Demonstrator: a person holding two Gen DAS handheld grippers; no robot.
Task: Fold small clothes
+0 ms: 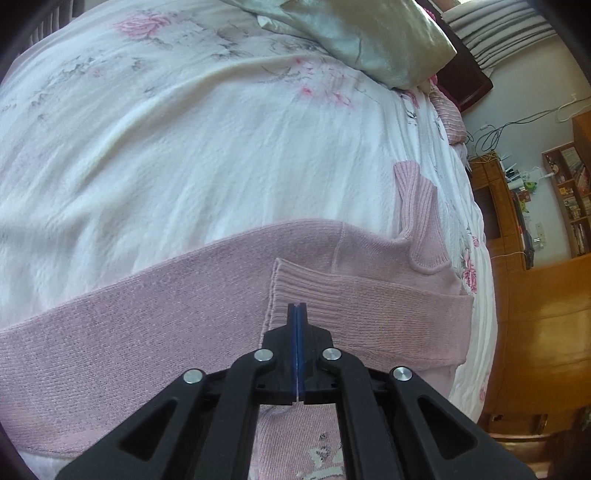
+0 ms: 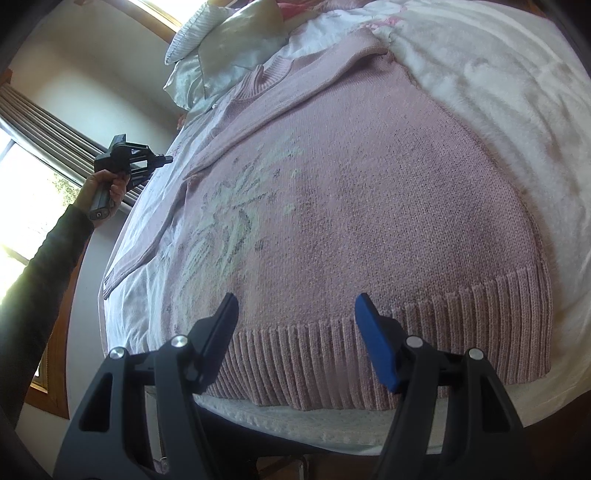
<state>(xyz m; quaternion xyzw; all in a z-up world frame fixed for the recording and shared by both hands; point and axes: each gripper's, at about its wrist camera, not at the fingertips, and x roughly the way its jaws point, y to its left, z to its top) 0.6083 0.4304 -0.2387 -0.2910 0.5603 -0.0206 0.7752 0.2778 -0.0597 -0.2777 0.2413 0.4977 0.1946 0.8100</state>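
Pink sweater [image 2: 369,192] under spread right gripper [image 2: 295,314]

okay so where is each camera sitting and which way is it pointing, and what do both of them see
Left wrist: on the left gripper, fingers closed, looking across the sweater's folded sleeve cuff toward a pillow.
Right wrist: on the right gripper, fingers open over the ribbed hem, facing the collar; the left hand shows.
Shared: the pink sweater, the floral bedsheet.

One pink knit sweater [image 2: 369,192] on one bed [image 1: 184,147]. Two sleeves visible, one folded across the body at 3 o'clock. Two claws: left claw [image 1: 297,306], right claw [image 2: 295,306]; two pillows [image 2: 229,48] at 11 o'clock.
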